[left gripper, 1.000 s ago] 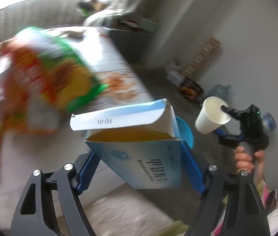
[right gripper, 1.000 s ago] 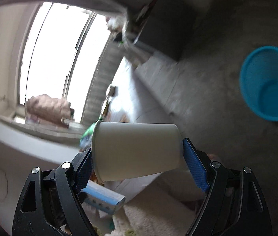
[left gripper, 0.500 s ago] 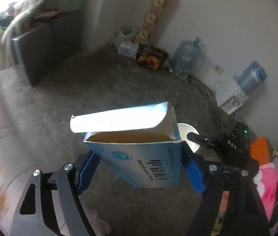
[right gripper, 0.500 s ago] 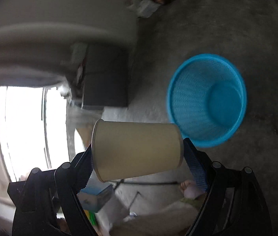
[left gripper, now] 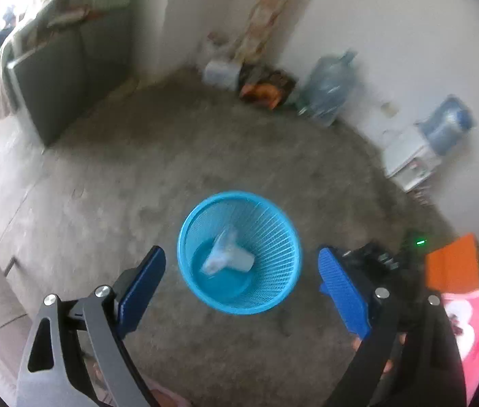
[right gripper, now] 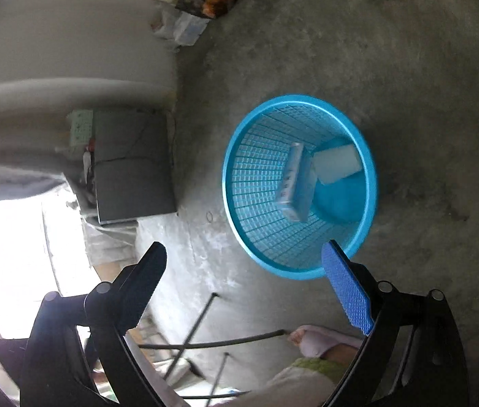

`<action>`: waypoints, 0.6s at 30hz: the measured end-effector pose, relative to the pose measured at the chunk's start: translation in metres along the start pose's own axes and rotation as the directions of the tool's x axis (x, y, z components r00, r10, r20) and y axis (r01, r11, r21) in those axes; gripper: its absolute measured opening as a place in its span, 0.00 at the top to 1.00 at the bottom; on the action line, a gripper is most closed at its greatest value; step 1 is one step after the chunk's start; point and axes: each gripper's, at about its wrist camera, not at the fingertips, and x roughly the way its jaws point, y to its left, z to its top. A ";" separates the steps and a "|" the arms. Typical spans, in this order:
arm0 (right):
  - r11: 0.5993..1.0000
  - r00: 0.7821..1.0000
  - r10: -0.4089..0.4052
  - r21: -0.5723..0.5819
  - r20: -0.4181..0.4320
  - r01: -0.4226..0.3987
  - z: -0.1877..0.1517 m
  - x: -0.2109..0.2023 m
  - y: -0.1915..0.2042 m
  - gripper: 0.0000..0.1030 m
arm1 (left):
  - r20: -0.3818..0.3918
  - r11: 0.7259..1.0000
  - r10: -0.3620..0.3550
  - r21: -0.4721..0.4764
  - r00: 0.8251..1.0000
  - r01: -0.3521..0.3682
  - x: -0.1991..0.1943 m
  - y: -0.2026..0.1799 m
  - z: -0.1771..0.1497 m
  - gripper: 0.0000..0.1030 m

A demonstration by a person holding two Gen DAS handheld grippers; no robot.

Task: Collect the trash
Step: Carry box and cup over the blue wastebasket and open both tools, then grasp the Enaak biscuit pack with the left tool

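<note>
- Left tool (left gripper: 241, 278) and right tool (right gripper: 244, 271) have both just been opening and now stand wide apart with nothing between the jaws
- Blue box (right gripper: 295, 183) and paper cup (right gripper: 336, 164) lie inside the blue basket (right gripper: 239, 135) on the floor, seemingly settled
- Done for these two pieces; whether more trash remains cannot be told

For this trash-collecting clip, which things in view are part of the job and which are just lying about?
Part of the job:
- blue basket
- blue carton, inside the basket
- paper cup, inside the basket
- left gripper and right gripper, both open and empty

Just lying about:
- water jug by the wall
- dark cabinet
- orange box
</note>
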 end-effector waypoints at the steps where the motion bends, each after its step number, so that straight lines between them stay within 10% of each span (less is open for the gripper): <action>1: 0.999 1.000 -0.018 -0.029 0.007 0.019 -0.005 -0.007 0.004 0.14 | 0.025 1.000 -0.011 0.014 1.000 0.011 -0.013 -0.005 -0.001 0.13; 6: 0.976 0.995 -0.078 -0.197 0.056 0.087 -0.031 -0.036 0.029 0.14 | 0.093 0.995 -0.081 0.066 0.992 0.075 -0.086 -0.015 -0.021 0.13; 12: 0.851 0.973 -0.134 -0.482 0.188 0.210 -0.099 -0.075 0.089 0.08 | 0.175 0.986 -0.162 -0.005 0.971 0.166 -0.174 0.017 -0.070 0.13; 18: 0.699 0.946 -0.126 -0.650 0.297 0.297 -0.164 -0.083 0.139 0.08 | 0.283 0.993 -0.007 -0.113 0.959 0.041 -0.268 0.080 -0.149 0.13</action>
